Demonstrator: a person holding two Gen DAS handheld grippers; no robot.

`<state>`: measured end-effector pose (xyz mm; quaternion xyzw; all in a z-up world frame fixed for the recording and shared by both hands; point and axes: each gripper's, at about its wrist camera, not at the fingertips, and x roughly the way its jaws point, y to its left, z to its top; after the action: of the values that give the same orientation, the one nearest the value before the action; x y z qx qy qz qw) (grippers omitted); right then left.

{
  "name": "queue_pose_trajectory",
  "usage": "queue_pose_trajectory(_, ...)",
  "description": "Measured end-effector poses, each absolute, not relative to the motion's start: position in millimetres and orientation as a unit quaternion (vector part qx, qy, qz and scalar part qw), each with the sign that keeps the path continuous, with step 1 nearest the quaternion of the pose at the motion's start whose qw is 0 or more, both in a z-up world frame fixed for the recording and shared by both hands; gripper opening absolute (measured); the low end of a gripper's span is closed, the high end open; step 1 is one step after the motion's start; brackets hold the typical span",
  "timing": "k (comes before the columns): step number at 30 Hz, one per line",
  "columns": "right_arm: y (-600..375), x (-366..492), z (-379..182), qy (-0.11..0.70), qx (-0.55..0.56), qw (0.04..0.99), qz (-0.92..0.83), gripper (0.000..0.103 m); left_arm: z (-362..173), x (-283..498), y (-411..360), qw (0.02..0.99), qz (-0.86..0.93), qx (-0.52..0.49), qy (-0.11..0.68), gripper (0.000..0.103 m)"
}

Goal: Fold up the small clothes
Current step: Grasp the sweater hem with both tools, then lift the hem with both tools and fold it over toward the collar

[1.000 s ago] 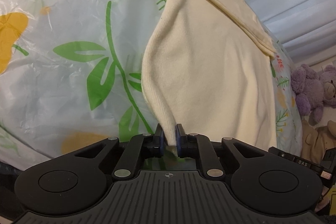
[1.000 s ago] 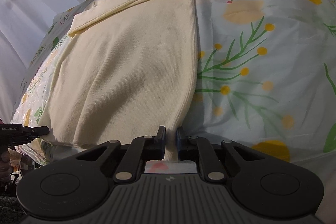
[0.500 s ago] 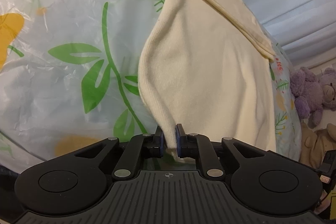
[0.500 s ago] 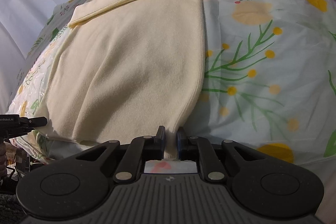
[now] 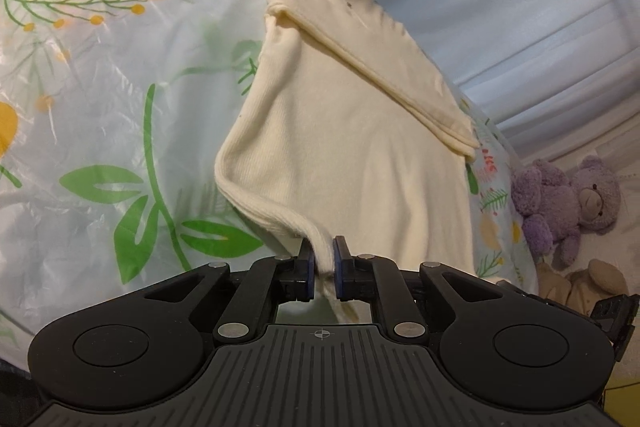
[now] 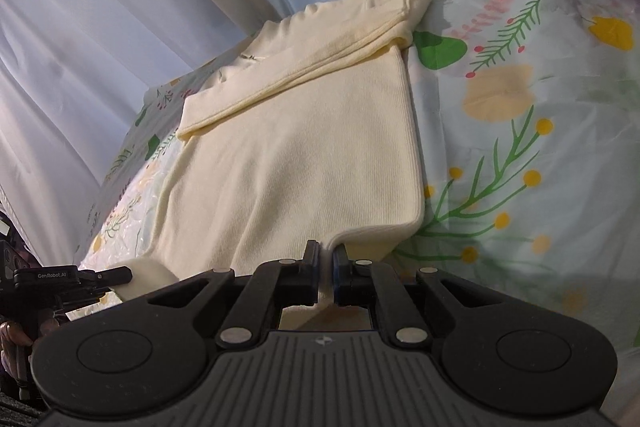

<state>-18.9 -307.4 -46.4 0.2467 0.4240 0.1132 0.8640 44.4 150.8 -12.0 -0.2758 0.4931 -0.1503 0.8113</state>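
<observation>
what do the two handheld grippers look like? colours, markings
Both match: matte black plastic. The left gripper and right gripper each have two narrow fingers with blue pads, silver pivot rivets on the black linkage arms, round discs either side, and a ribbed grey centre panel with a small crosshair mark. The left gripper's side reads "GenRobot.AI".

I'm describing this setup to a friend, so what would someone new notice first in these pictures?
First, the cream knit garment spread on the floral bedcover, its sleeves already folded across the far end. Next, both grippers pinch its near hem: the left gripper at one corner, the right gripper at the other, lifting it off the cover. A purple teddy bear sits beyond the bed's edge.
</observation>
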Motion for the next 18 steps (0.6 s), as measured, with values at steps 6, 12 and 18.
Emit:
queue_pose_trajectory(6,-318.6,16.4,-43.3,0.371,0.261,0.885,0.105,0.005,7.3,81.0,150.8,0.840,-0.136,-0.272,0.450,0.011)
queue_pose_trajectory(12,-334.2,60.5,-50.6,0.335,0.270,0.901,0.055,0.006,16.4,134.5,148.4,0.862,-0.108,-0.271,0.415,0.011)
queue_pose_trajectory(18,-335.0,67.9,-51.0,0.321,0.183,0.929,-0.004,0.018,9.7,157.5,152.4,0.885,-0.091,-0.240,0.389,0.049)
